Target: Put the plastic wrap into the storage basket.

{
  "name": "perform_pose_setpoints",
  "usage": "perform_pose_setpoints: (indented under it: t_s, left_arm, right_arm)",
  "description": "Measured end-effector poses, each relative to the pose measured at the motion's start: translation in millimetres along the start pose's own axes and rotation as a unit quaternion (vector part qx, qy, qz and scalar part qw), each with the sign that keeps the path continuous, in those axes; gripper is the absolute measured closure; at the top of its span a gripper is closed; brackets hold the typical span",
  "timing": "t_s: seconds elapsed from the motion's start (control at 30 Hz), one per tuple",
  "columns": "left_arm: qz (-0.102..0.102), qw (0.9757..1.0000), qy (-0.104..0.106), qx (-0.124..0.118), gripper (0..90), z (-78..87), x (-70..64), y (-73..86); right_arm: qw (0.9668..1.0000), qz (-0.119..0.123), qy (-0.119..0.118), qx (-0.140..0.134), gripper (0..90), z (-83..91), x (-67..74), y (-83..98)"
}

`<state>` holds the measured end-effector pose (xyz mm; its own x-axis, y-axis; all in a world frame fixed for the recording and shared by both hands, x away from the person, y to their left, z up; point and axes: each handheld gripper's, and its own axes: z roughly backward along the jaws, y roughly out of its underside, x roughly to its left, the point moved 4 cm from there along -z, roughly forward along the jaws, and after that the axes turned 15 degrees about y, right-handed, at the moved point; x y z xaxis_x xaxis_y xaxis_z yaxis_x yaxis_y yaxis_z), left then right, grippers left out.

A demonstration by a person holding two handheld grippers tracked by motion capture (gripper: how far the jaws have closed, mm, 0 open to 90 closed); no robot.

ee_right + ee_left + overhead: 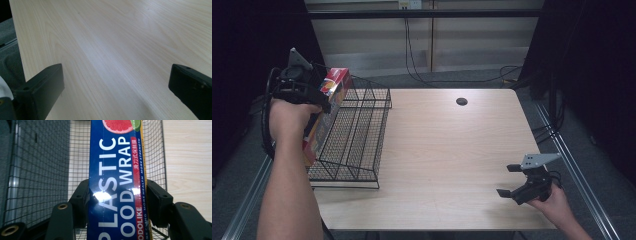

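The long blue cardboard box of plastic food wrap [117, 182] is clamped across its narrow sides by the left gripper [117, 202], held above the black wire basket [362, 135] at the table's left edge. It looks light, stiff and glossy, perhaps slippery; mid-length suits. The right gripper [512, 181], jaws wide and empty, hovers near the front right corner of the pale wooden table [447, 150], with open room between.
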<state>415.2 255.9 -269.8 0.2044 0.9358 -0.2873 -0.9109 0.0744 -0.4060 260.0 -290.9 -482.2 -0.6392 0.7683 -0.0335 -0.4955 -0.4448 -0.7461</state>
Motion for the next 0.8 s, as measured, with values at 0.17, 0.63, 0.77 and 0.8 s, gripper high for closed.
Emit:
perform_pose_setpoints:
  t_s: [0.17, 0.63, 0.77, 0.8]
  left_arm:
    - [0.008, 1.0, -0.003, -0.003, 45.0, -0.3, 7.2, 3.7]
    - [0.021, 0.9995, -0.022, -0.008, 44.8, 0.6, 19.4, 8.4]
    - [0.025, 0.9993, -0.026, -0.009, 44.8, 0.7, 23.6, 10.3]
    - [0.025, 0.9993, -0.026, -0.009, 44.8, 0.7, 23.6, 10.3]
  right_arm:
    - [1.0, 0.002, -0.001, -0.001, 0.0, -0.3, 0.1, 0.0]
    - [1.0, 0.001, -0.003, 0.002, 0.0, -1.3, 0.8, 0.0]
    - [1.0, 0.001, -0.002, 0.002, 0.0, -2.0, 0.8, -0.1]
    - [1.0, 0.001, -0.002, 0.002, 0.0, -2.0, 0.8, -0.1]
